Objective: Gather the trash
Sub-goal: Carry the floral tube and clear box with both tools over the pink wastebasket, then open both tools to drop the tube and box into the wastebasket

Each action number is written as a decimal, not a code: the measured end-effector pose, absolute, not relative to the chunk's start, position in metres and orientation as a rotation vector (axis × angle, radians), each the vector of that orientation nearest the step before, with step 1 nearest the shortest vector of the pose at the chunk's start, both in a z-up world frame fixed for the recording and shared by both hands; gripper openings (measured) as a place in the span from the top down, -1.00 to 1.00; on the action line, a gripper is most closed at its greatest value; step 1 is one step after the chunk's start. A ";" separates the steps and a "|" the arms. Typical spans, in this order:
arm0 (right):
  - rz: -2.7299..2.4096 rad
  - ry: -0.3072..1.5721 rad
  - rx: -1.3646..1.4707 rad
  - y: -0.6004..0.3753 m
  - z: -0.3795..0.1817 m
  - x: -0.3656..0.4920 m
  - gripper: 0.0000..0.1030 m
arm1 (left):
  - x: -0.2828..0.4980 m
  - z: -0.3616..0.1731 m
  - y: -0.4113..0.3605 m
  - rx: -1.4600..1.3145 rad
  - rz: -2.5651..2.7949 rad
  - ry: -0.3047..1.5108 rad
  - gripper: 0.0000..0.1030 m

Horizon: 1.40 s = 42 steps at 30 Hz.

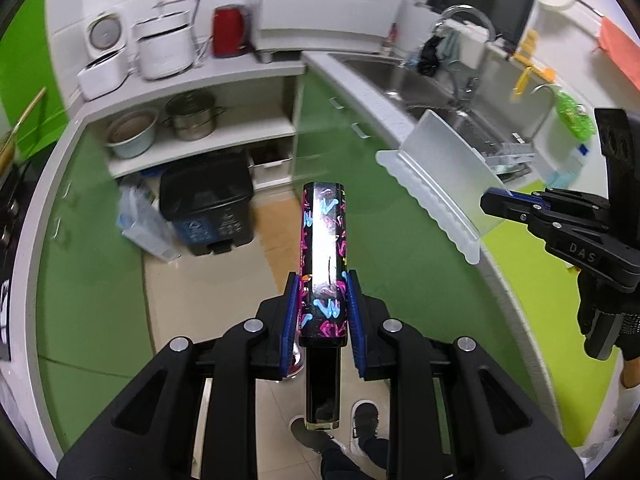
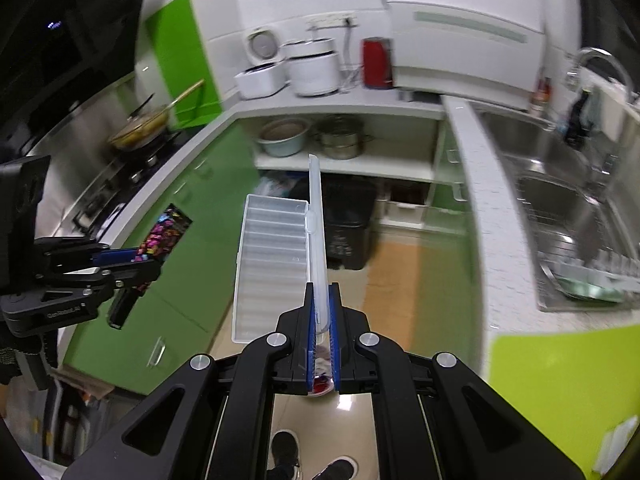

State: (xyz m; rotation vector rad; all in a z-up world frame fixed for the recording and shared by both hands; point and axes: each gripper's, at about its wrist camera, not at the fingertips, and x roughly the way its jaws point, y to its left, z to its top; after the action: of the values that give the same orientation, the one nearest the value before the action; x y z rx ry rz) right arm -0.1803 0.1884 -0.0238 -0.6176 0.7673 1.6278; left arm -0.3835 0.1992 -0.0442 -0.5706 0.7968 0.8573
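While both hands are full, the person stands in the middle of the kitchen floor, shoes below the tools, facing the black pedal bin [image 1: 206,204] that sits under the open shelf. On the left, the left tool [image 1: 323,300] is nearly closed, its blue pads pinching the lower part of a slim black box printed with pink and blue marks [image 1: 324,248]; the box runs lengthways out ahead of the tool, a grip that looks chosen so it can drop straight off the tip. The bin lies ahead and a little left of that tool, lid apparently down. Further right, the right tool [image 2: 322,312] is clamped fully shut on the thin edge of a clear plastic clamshell tray [image 2: 276,264], whose ribbed half hangs open to the left of the tool. Holding it by the flap seems the only way such narrow jaws can carry it. From that tool the bin [image 2: 348,224] sits directly ahead, beyond the tray, with the sink worktop [image 2: 476,184] off to the right.
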 end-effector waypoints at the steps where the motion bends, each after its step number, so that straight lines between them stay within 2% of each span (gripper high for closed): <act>1: 1.636 0.769 -0.635 0.195 -0.033 -0.187 0.90 | -0.387 -0.052 0.201 -0.583 0.862 0.796 0.56; 6: 1.656 0.786 -0.686 0.214 -0.093 -0.203 0.90 | -0.397 -0.117 0.214 -0.648 0.883 0.813 0.56; 10: 1.644 0.795 -0.715 0.225 -0.151 -0.209 0.90 | -0.401 -0.191 0.223 -0.698 0.887 0.833 0.56; 19: 1.604 0.855 -0.731 0.244 -0.333 -0.211 0.90 | -0.401 -0.406 0.246 -0.810 0.863 0.872 0.56; 26: 1.603 0.872 -0.777 0.246 -0.442 -0.220 0.90 | -0.406 -0.513 0.256 -0.837 0.876 0.871 0.54; 27: 1.602 0.874 -0.781 0.246 -0.452 -0.220 0.90 | -0.408 -0.524 0.257 -0.840 0.888 0.870 0.37; 28: 1.602 0.877 -0.782 0.246 -0.458 -0.218 0.90 | -0.410 -0.533 0.260 -0.840 0.904 0.868 -0.09; 29: 1.602 0.881 -0.788 0.246 -0.469 -0.220 0.90 | -0.412 -0.538 0.261 -0.844 0.913 0.856 -0.37; 30: 1.604 0.884 -0.791 0.247 -0.474 -0.221 0.90 | -0.417 -0.543 0.263 -0.858 0.924 0.836 -0.81; 33: 1.616 0.893 -0.812 0.249 -0.489 -0.226 0.90 | -0.426 -0.547 0.264 -0.878 0.942 0.817 -0.94; 42: 1.663 0.931 -0.884 0.264 -0.514 -0.253 0.90 | -0.461 -0.532 0.267 -0.913 1.022 0.768 -0.94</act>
State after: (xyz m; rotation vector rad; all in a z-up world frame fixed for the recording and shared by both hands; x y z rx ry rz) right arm -0.2527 0.2638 -0.5137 -0.8839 0.9308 1.6634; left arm -0.4609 0.2667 -0.5320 -0.9132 0.7682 1.0223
